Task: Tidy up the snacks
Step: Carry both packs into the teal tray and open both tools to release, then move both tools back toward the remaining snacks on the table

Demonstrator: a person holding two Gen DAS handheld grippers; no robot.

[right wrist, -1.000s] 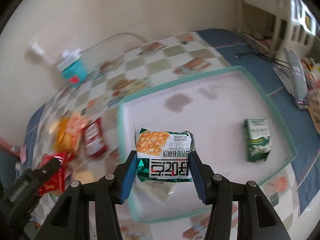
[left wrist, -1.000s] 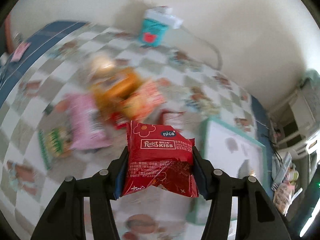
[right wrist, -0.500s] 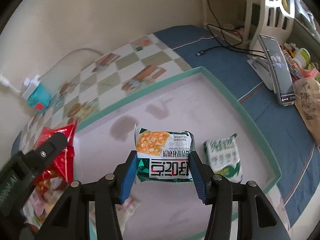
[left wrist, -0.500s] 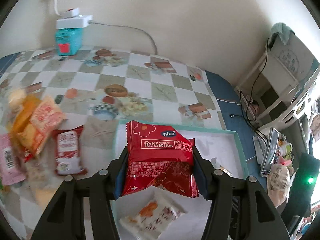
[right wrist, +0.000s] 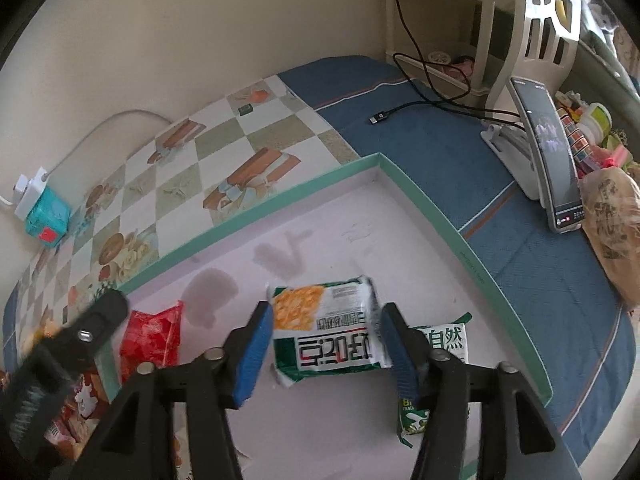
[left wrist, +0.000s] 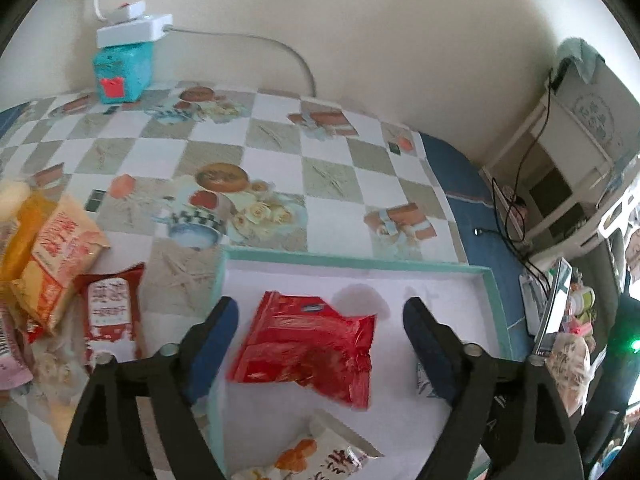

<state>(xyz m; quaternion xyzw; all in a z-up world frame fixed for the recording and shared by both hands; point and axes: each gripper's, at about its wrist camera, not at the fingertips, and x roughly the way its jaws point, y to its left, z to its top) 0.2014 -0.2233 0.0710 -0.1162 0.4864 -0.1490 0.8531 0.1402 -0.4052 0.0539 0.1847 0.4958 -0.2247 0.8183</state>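
The left gripper [left wrist: 318, 330] is opening, its jaws wide and clear of the crinkled red foil snack packet [left wrist: 306, 346], which lies inside the shallow teal-rimmed white tray [left wrist: 352, 263] near its left edge. The right gripper [right wrist: 326, 342] is opening too, with the green-and-white cracker packet [right wrist: 328, 338] between its blue pads, apparently loose. 2 more packets lie in the tray.

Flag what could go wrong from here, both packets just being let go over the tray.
1. The right tongs are opening, but the green cracker packet sits between the pads; it may snag on retreat.
2. It could land on the green-and-white packet beside it.
3. The red packet lies free between the opening left tongs, near the tray's left wall.
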